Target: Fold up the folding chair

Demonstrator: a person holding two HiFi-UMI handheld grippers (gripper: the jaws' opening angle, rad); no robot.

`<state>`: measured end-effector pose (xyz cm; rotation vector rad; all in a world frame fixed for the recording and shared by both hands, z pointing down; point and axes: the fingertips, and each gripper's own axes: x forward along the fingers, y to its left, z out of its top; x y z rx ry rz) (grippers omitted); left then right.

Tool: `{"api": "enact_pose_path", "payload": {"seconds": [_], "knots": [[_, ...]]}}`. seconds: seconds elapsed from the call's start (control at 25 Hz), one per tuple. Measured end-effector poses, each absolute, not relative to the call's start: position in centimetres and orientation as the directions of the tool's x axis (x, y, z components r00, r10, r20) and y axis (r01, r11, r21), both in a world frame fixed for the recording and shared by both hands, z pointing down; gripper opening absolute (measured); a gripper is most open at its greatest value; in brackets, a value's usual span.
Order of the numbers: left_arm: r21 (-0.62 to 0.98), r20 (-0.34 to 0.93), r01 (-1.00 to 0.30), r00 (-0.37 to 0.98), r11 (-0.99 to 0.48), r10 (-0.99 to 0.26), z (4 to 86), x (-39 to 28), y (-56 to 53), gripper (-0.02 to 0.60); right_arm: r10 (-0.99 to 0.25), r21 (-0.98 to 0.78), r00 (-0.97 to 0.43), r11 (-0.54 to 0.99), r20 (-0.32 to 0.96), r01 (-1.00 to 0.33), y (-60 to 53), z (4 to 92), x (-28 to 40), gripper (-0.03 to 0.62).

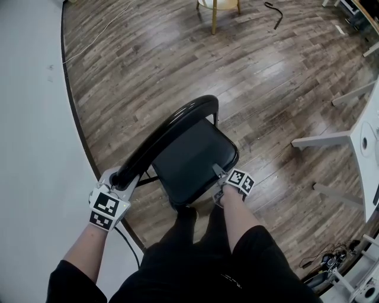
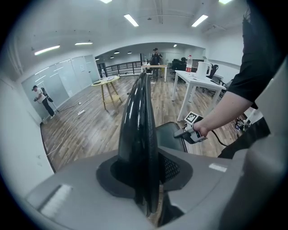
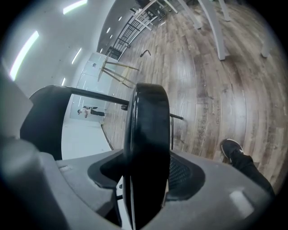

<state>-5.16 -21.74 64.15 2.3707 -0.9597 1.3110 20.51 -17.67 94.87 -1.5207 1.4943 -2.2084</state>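
The left gripper (image 1: pixel 116 179) is closed on the top rail of the backrest (image 2: pixel 137 134), which is clamped between both pads. The right gripper (image 1: pixel 220 175) is closed on the front edge of the seat (image 3: pixel 146 148). The folding chair (image 1: pixel 189 155) is standing unfolded on the wooden floor (image 1: pixel 266 77), directly in front of the person's legs. A stool (image 1: pixel 219 7) is seen beyond it.

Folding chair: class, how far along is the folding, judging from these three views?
Done: both claws are placed. In hand: the left claw clamps the backrest, the right claw clamps the seat at its edge. Left: everything else; the seat lies flat, not yet folded up.
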Motion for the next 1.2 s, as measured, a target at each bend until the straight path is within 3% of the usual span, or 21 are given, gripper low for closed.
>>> {"api": "enact_pose_path", "payload": {"seconds": [0.36, 1.2], "knots": [[-0.044, 0.825, -0.601, 0.428, -0.798, -0.368, 64.6, -3.1, -18.2, 0.065, -0.493, -0.703, -0.506, -0.561, 0.708, -0.437, -16.8, 94.2, 20.5, 0.244], [-0.069, 0.84, -0.543, 0.42, -0.837, -0.342, 64.8, -0.9, -13.8, 0.063, -0.448, -0.648, -0.479, -0.621, 0.755, -0.44, -16.4, 91.9, 19.1, 0.23]]}}
